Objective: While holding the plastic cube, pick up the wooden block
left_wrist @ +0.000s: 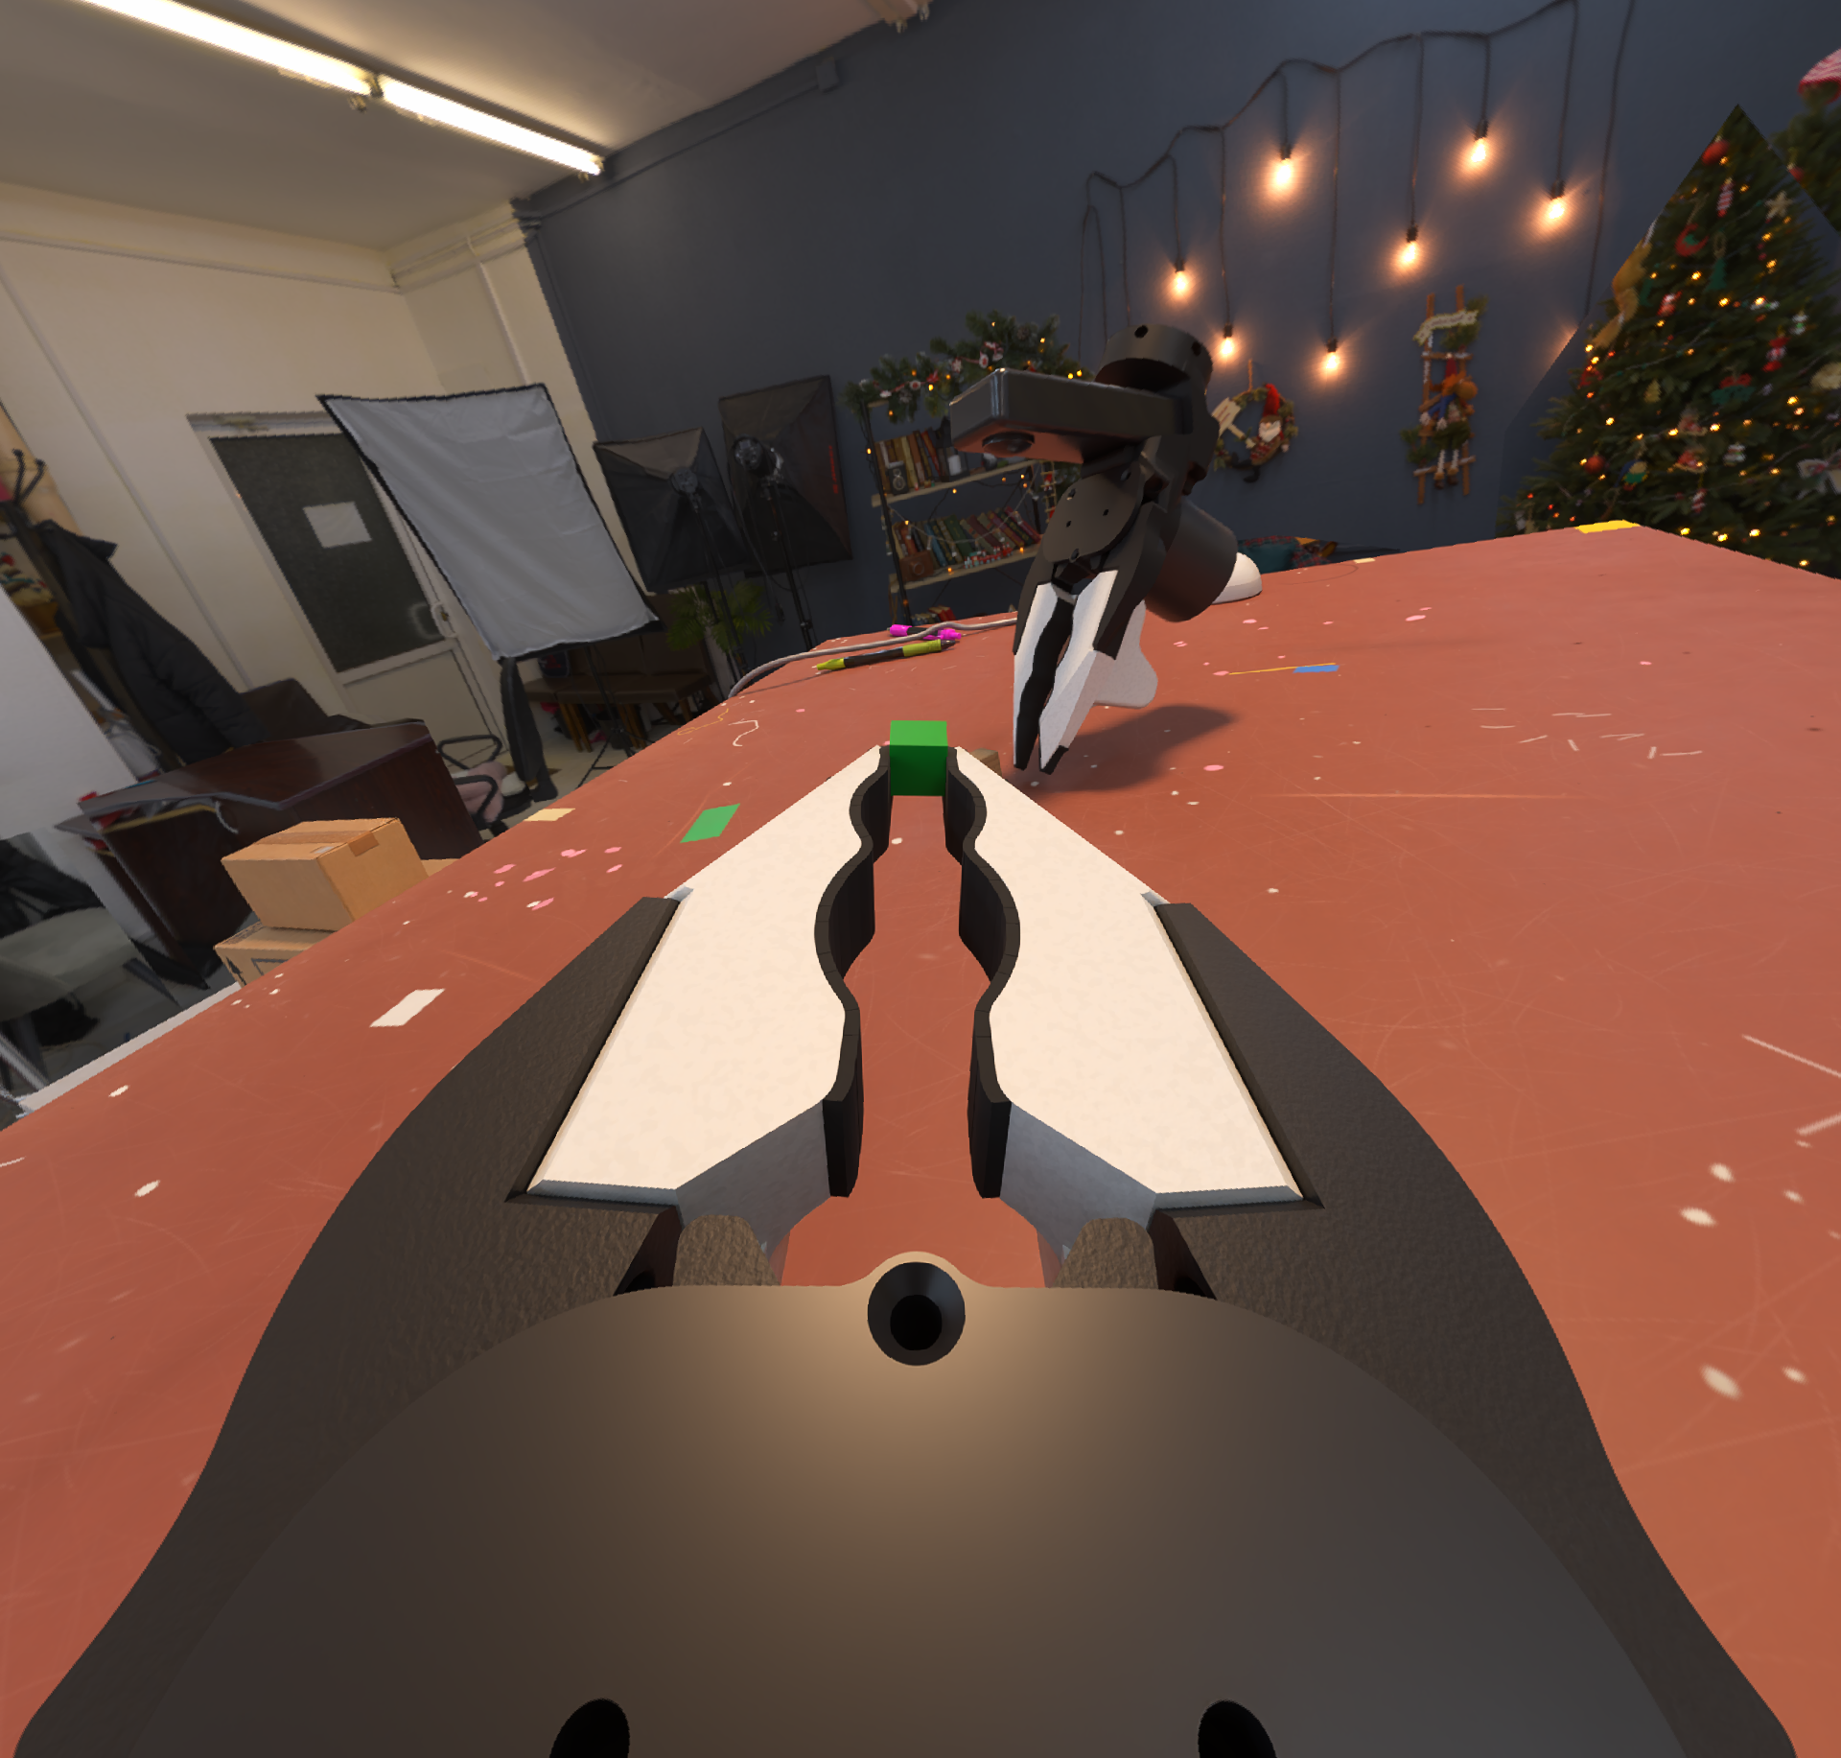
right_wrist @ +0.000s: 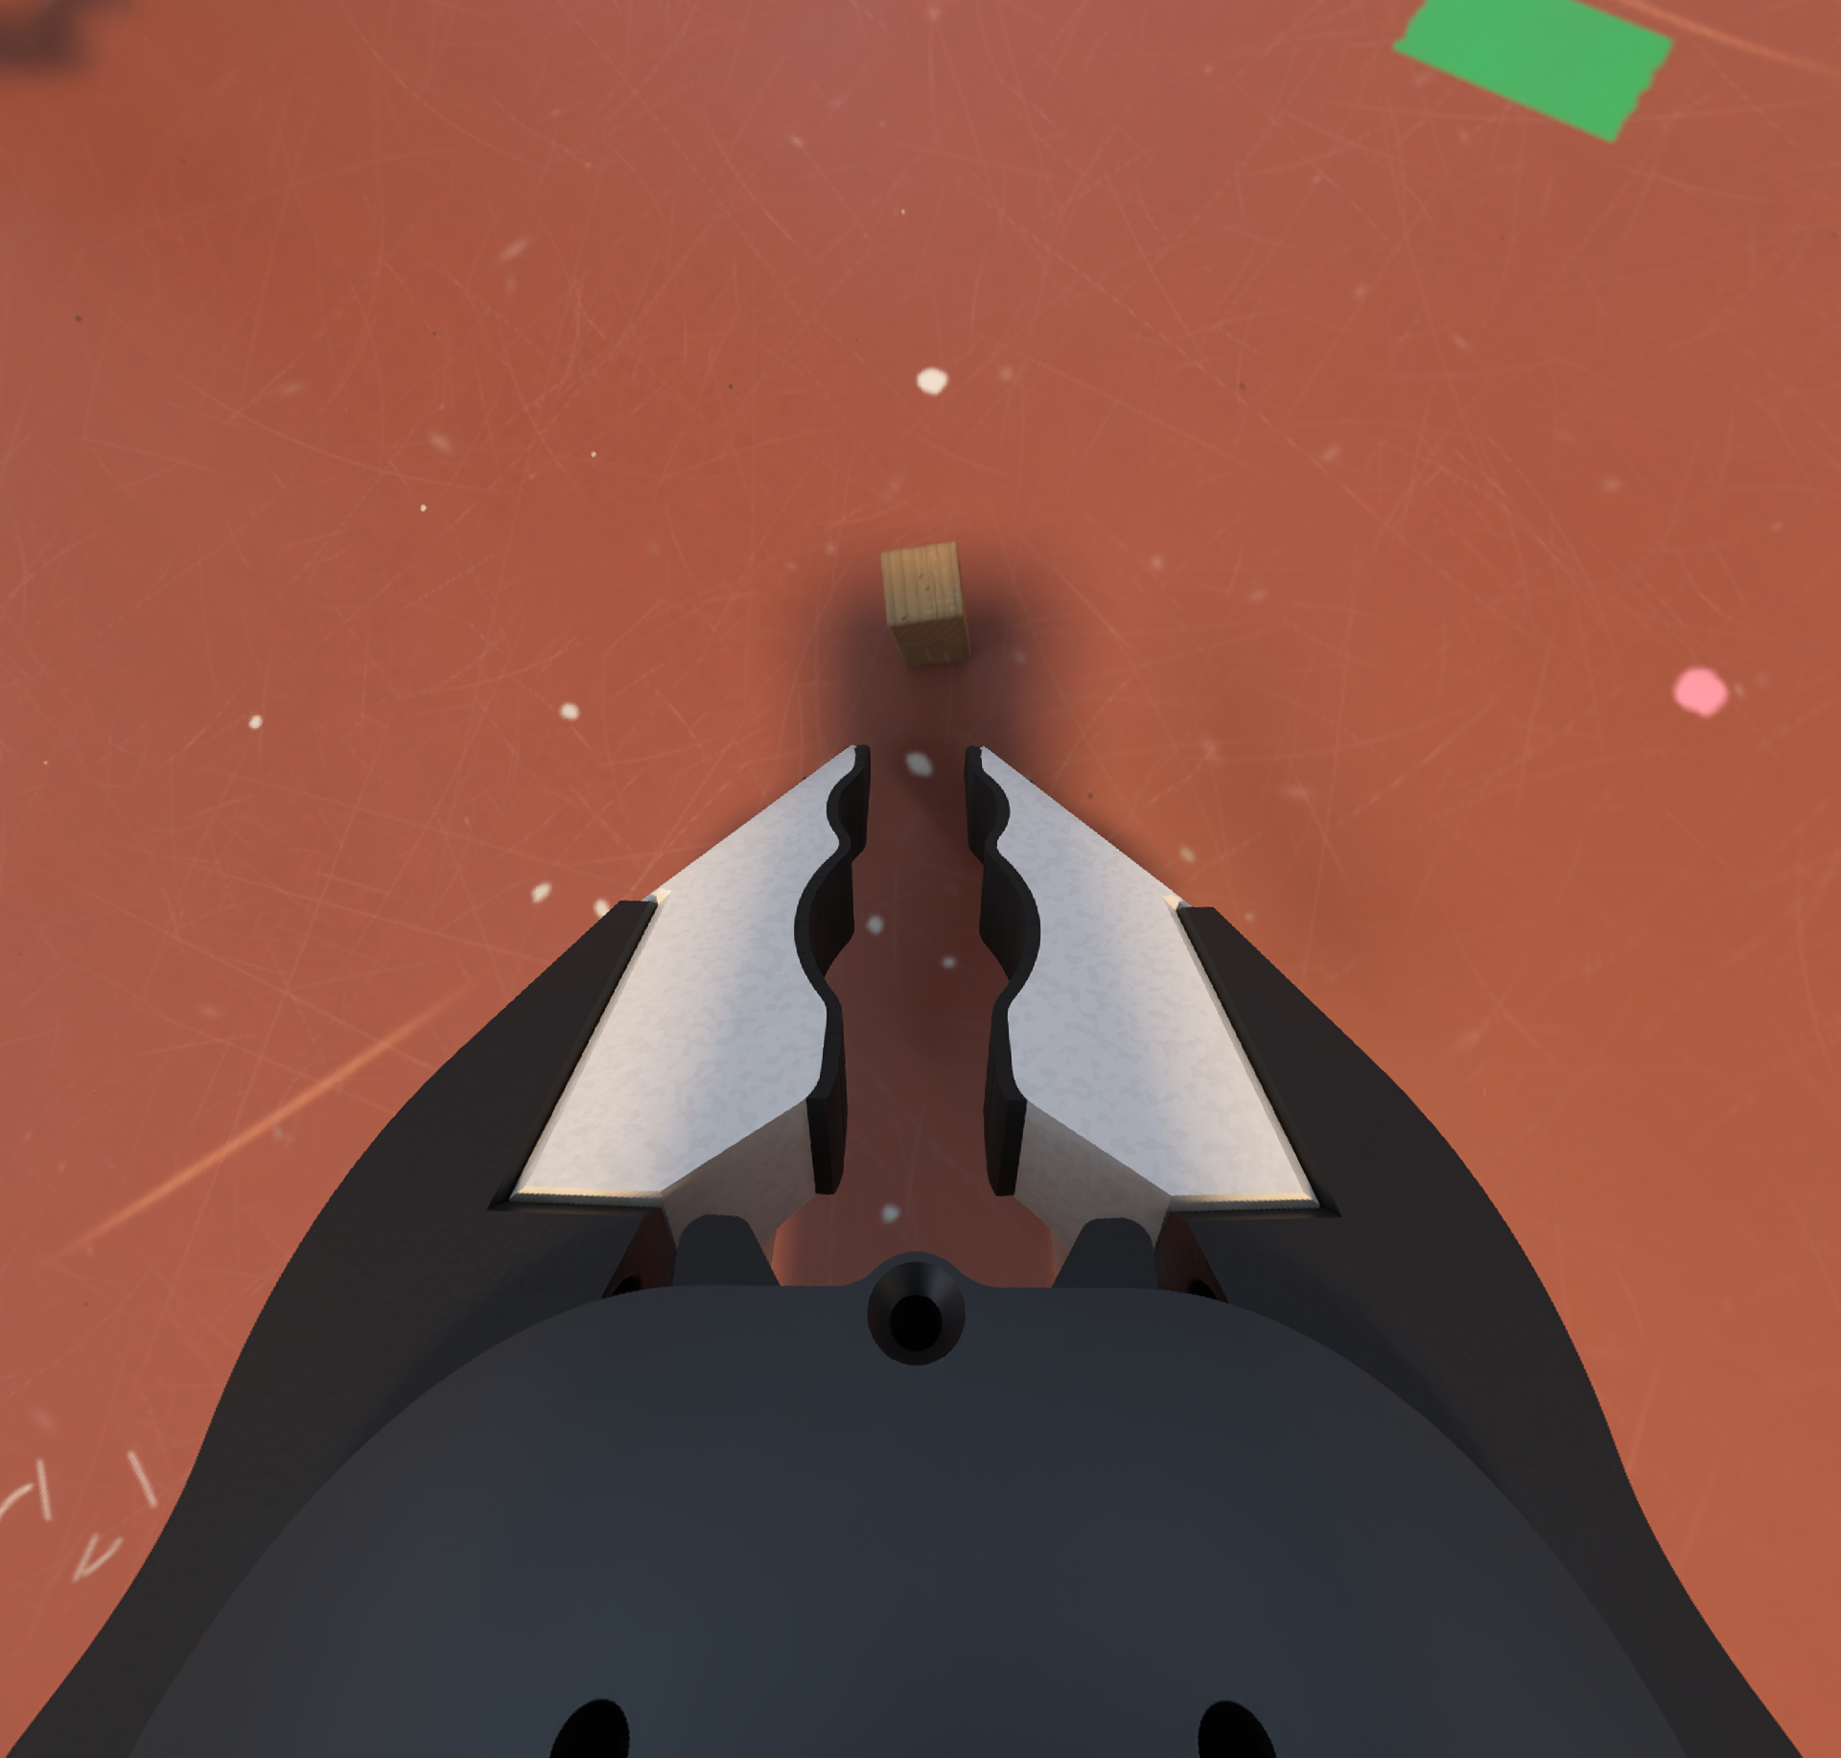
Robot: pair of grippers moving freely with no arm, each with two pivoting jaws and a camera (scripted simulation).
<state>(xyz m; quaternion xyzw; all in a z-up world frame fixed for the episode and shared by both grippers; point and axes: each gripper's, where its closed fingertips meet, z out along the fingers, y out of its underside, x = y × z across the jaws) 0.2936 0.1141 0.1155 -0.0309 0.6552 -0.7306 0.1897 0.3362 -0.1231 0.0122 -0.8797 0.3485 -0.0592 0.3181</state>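
Gripping the green plastic cube point(left_wrist: 918, 759), the left tool point(left_wrist: 918, 774) holds; the right tool point(right_wrist: 917, 764), released, hovers near the wooden block point(right_wrist: 925, 604), requiring descent astride it.

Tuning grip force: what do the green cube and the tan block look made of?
Green cube: uniform saturated green, flat faces, no grain; looks like smooth plastic. Tan block: pale parallel grain lines on its faces, matte; looks like unfinished wood.

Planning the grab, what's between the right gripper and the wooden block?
Only bare red tabletop separates the right gripper from the wooden block, as the right wrist view shows.
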